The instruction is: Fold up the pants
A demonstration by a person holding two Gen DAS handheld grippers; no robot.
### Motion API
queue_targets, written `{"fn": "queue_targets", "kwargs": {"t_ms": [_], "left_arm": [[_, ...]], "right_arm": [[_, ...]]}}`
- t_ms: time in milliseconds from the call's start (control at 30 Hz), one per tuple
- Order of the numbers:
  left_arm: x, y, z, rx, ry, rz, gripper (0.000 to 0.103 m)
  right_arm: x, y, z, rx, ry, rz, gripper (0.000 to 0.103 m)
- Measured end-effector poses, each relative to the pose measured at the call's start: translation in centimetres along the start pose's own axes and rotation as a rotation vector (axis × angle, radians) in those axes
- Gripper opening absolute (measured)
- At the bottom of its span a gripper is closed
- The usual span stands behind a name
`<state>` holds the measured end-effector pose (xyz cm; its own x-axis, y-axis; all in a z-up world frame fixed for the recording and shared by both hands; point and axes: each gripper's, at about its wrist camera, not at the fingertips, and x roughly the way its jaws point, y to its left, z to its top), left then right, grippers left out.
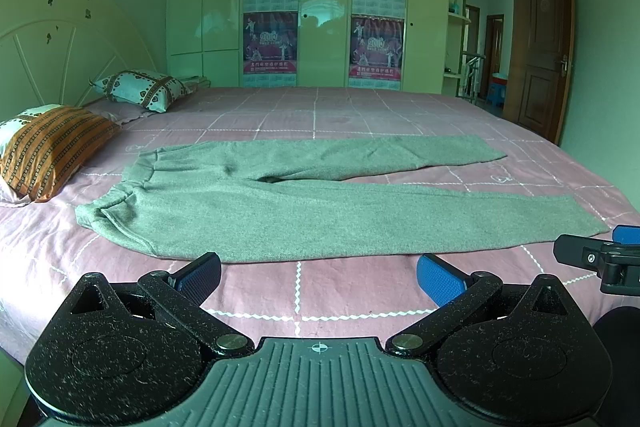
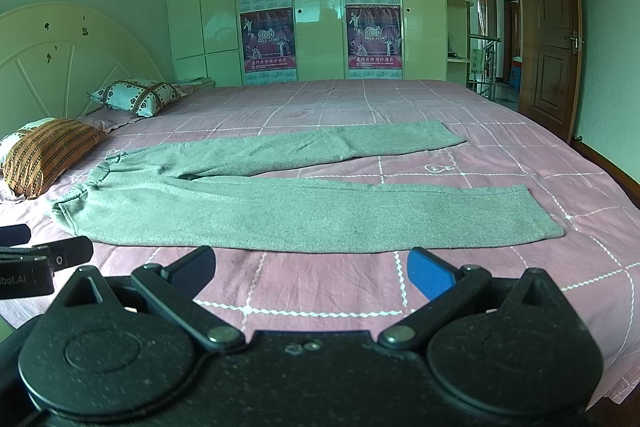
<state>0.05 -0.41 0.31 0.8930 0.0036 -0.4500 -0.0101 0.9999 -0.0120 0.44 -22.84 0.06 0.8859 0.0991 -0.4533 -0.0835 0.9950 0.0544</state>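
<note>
Nearest, the left gripper (image 1: 319, 277) and right gripper (image 2: 311, 273) hover with fingers spread wide, holding nothing, above the pink checked bed (image 2: 320, 291). Just beyond, grey pants (image 2: 240, 199) lie flat, waistband left, legs splayed right. Far left sit two pillows (image 1: 52, 147).

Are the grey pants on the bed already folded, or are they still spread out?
Spread out. The grey pants lie flat on the pink bedsheet, both legs stretched apart, with no fold.
</note>
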Motion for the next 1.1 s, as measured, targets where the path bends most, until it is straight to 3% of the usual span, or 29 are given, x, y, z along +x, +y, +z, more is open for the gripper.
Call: {"fn": "queue_targets", "kwargs": {"t_ms": [1100], "left_arm": [[-0.07, -0.07, -0.10, -0.003, 0.001, 0.002, 0.103]], "right_arm": [[0.04, 0.13, 0.05, -0.002, 0.003, -0.001, 0.097]]}}
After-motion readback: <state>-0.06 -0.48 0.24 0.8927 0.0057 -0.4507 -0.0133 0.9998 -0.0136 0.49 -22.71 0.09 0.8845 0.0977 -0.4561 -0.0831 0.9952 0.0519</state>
